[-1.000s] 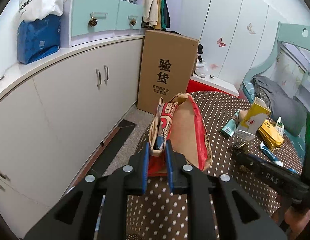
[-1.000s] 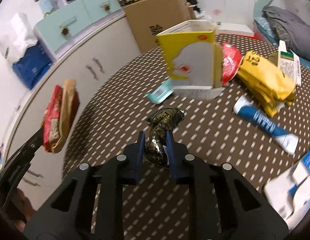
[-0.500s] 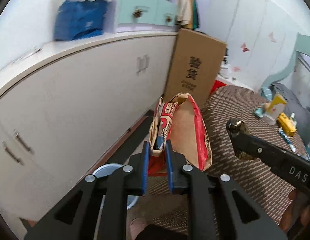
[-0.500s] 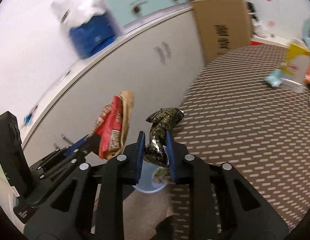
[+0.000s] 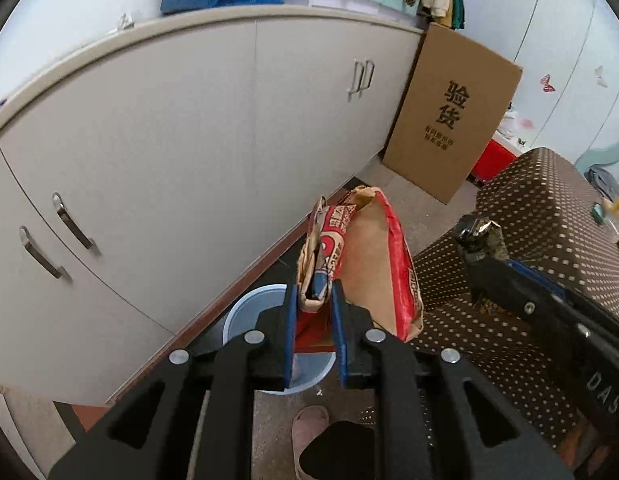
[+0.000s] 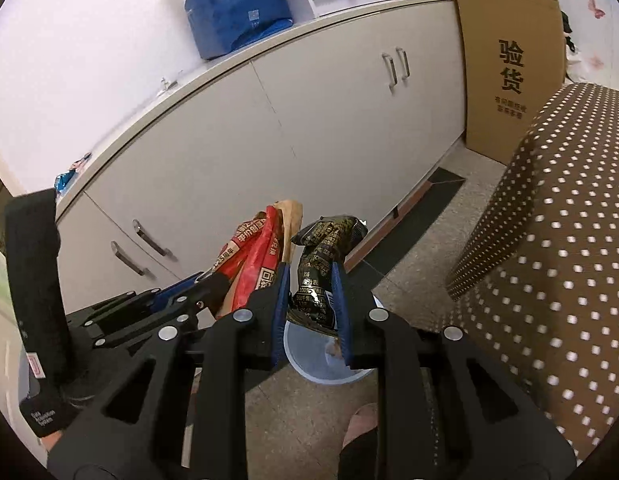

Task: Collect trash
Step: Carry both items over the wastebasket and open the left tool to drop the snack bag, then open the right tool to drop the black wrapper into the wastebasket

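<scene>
Over the last second both views have swung off the dotted surface (image 5: 549,216) and down toward the floor: the clutter that filled the frames a second ago has slipped to the 3 o'clock edge of the left view, and a pale blue bin (image 5: 245,312) now sits below both loads. By my judgement the carry is nearly done and the drop is the step in hand.

In the left view, the left hand-held gripper (image 5: 313,300) is pinched tight on the folded edge of a red and brown paper bag (image 5: 373,264), which stands up toward 12 o'clock from the blue pads. The bin lies just under and behind the fingers, toward 7 o'clock of the bag. This hand-held gripper points forward and downward, tilted toward the white cabinet (image 5: 189,140).

In the right view, the right hand-held gripper (image 6: 309,292) is closed on a crumpled black and gold wrapper (image 6: 325,256), its top leaning toward 1 o'clock. The bin's rim shows at 6 o'clock between and below the fingers. The left tool and its bag sit close at 9 o'clock, nearly touching the wrapper, so letting go one at a time looks safer. A slippered foot (image 6: 361,420) stands just beside the bin.
</scene>
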Demonstrator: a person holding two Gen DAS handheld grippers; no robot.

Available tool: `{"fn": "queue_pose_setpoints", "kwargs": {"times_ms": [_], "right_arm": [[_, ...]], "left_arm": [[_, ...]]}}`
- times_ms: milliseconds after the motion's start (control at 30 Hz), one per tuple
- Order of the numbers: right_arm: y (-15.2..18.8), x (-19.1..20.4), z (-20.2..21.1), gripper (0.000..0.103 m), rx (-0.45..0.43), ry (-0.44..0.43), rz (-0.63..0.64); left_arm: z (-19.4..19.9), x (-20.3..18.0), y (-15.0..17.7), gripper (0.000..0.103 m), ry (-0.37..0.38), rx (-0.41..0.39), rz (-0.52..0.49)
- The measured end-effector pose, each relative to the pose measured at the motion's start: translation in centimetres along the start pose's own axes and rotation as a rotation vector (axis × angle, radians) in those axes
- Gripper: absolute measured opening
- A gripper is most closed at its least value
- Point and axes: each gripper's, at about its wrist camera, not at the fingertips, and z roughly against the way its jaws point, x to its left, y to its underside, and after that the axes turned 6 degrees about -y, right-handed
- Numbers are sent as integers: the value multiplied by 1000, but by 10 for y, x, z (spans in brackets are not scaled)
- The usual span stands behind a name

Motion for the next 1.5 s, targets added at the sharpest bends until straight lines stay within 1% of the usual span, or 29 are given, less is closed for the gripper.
{"fn": "queue_pose_setpoints", "kwargs": {"times_ms": [67, 100, 133, 167, 200, 333, 633, 967, 1133, 1233, 1267, 1300, 1333, 1367, 1400, 1500], "right_arm": [[0, -3, -9, 22, 2, 2, -5], [1, -4, -12, 22, 5, 7, -7], [2, -7, -15, 22, 10, 13, -13], [3, -8, -18, 22, 14, 15, -17], [5, -9, -20, 22, 21, 16, -21], [8, -13, -28, 22, 42, 21, -34], [6, -8, -38, 22, 52, 14, -22], [2, 5, -45, 22, 46, -1, -3], [-2, 14, -54, 22, 38, -19, 16], [-6, 17, -60, 27, 18, -45, 11], [-6, 16, -60, 37, 4, -60, 5], [-7, 15, -60, 60, -14, -66, -4], [-8, 14, -59, 67, -26, -54, -14], [-9, 13, -57, 69, -47, -59, -26], [-10, 13, -57, 69, -46, -67, -24], [-10, 15, -53, 69, -47, -48, -2]], "left_arm": [[-9, 5, -2, 22, -12, 0, 13], [-14, 8, -3, 42, -19, 0, 27], [-23, 14, -4, 75, -34, 23, 50], [-27, 17, -4, 82, -44, 38, 63], [-32, 23, -4, 82, -50, 46, 87], [-39, 35, 3, 82, -8, 63, 143], [-27, 33, 8, 82, 1, 35, 136], [-6, 46, 7, 82, -23, -11, 161], [0, 56, 4, 82, -69, -36, 178], [0, 63, 1, 82, -75, -32, 203], [1, 65, 1, 82, -75, -34, 210], [1, 68, 1, 82, -78, -36, 219], [2, 70, 1, 82, -92, -39, 228], [3, 71, 1, 82, -96, -42, 232], [4, 73, 0, 82, -94, -44, 236], [6, 72, -1, 82, -91, -45, 240]]}}
